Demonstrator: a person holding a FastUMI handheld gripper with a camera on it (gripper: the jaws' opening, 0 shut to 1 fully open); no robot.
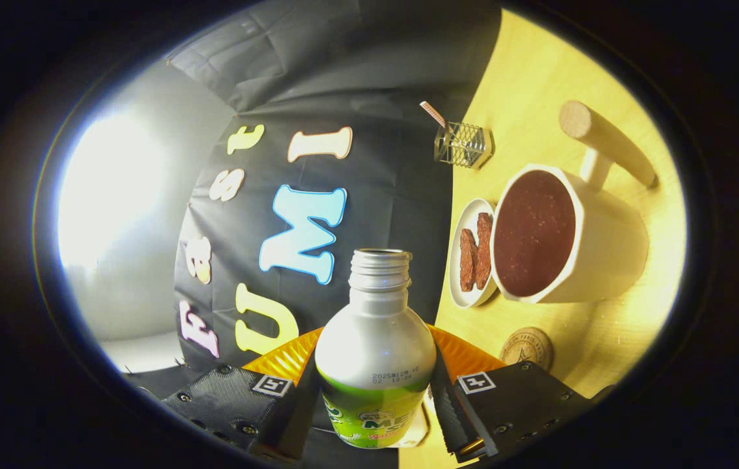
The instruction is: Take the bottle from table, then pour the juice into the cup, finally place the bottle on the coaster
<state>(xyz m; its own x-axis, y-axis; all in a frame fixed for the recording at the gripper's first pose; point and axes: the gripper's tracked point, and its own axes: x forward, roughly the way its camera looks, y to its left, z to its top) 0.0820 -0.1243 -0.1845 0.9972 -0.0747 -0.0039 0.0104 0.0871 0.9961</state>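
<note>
My gripper (pixel 375 397) is shut on a silver and green bottle (pixel 375 345), held between both fingers. The bottle's threaded mouth (pixel 381 258) has no cap and points away from me. The whole view is rolled steeply, so the yellow table (pixel 539 85) stands almost on edge to the right of the bottle. A white cup (pixel 571 234) with a wooden handle (pixel 604 140) stands on it, holding dark reddish liquid. A round wooden coaster (pixel 527 347) lies just beyond the right finger, nearer to me than the cup.
A small white dish (pixel 472 254) with two brown bars sits beside the cup. A wire holder (pixel 464 144) with a stick stands at the table's far edge. An orange plate (pixel 291 358) shows behind the bottle. The black booth wall lies ahead.
</note>
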